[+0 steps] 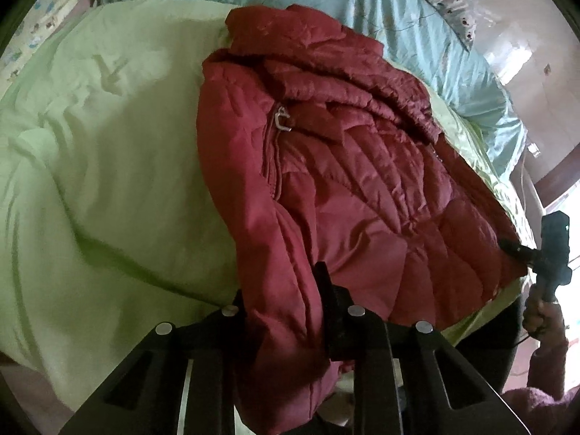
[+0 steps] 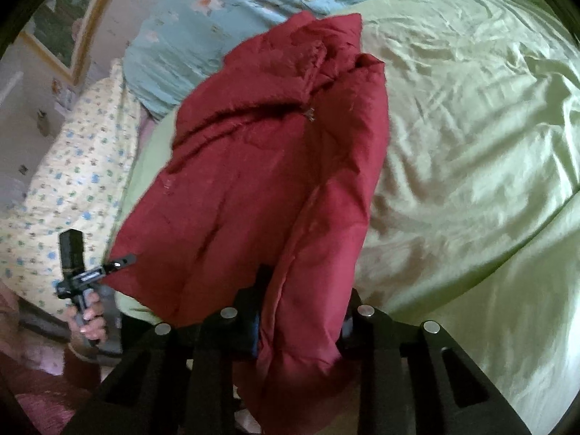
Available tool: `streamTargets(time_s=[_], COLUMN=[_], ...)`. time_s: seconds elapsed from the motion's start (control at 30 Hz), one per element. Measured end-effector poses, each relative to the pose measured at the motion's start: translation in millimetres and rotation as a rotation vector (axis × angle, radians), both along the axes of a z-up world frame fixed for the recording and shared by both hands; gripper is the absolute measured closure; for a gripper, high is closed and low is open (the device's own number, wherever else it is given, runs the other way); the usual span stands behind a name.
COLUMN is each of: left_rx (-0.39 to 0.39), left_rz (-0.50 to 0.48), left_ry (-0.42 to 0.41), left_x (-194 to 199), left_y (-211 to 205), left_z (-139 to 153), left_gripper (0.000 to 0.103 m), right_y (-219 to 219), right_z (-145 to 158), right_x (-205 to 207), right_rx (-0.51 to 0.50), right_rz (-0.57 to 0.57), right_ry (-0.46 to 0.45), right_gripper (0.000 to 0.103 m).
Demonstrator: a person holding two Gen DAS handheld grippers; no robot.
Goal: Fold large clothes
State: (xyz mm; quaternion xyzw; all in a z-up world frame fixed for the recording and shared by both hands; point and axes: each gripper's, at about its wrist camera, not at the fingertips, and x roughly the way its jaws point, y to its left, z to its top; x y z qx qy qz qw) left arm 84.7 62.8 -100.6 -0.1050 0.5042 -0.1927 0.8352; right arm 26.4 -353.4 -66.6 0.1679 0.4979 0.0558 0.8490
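While a red padded jacket (image 1: 326, 166) lies on a green bedspread (image 1: 108, 152), the left gripper (image 1: 286, 301) and right gripper (image 2: 304, 308) each pinch its near hem, jaws nearly closed.

You face a bed (image 1: 108, 166) under a pale green quilt (image 2: 471, 145), a framed picture (image 2: 65, 36) on the wall

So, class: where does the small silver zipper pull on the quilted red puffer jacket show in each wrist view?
Left wrist view: silver zipper pull, just left of centre, upper half.
Right wrist view: zipper pull, near centre, upper half.
Shared landmark: the pale green satin quilt under the red puffer jacket.
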Motion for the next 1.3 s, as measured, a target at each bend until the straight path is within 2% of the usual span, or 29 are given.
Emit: streamTargets(time_s=[0.13,0.4,0.57,0.8,1.0,1.17,1.3], left_rx=[-0.005,-0.102,-0.125,-0.143,-0.180,-0.158,-0.142], left_rz=[-0.017,-0.009,0.007,0.035,0.105,0.167,0.195], left_ry=[-0.035,-0.142,-0.222,-0.280,-0.272,-0.253,-0.234], left_x=[-10,3,23,52,110,169,212], left_y=[4,24,27,38,29,10,-7], left_z=[20,74,99,116,121,119,114], left_gripper=[0.085,0.087,0.088,0.087,0.087,0.087,0.087], right_y=[1,6,4,-3,-14,-28,-37], right_z=[13,47,72,102,115,116,108], right_x=[-6,0,22,71,120,168,203], right_rx=[0.060,0.131,0.165,0.174,0.141,0.127,0.129], right_rz=[0.025,0.045,0.037,0.010,-0.056,-0.147,-0.187], right_ry=[-0.041,-0.165,-0.251,-0.338,-0.373,-0.395,-0.378], right_gripper=[0.077,0.079,0.080,0.080,0.080,0.080,0.080])
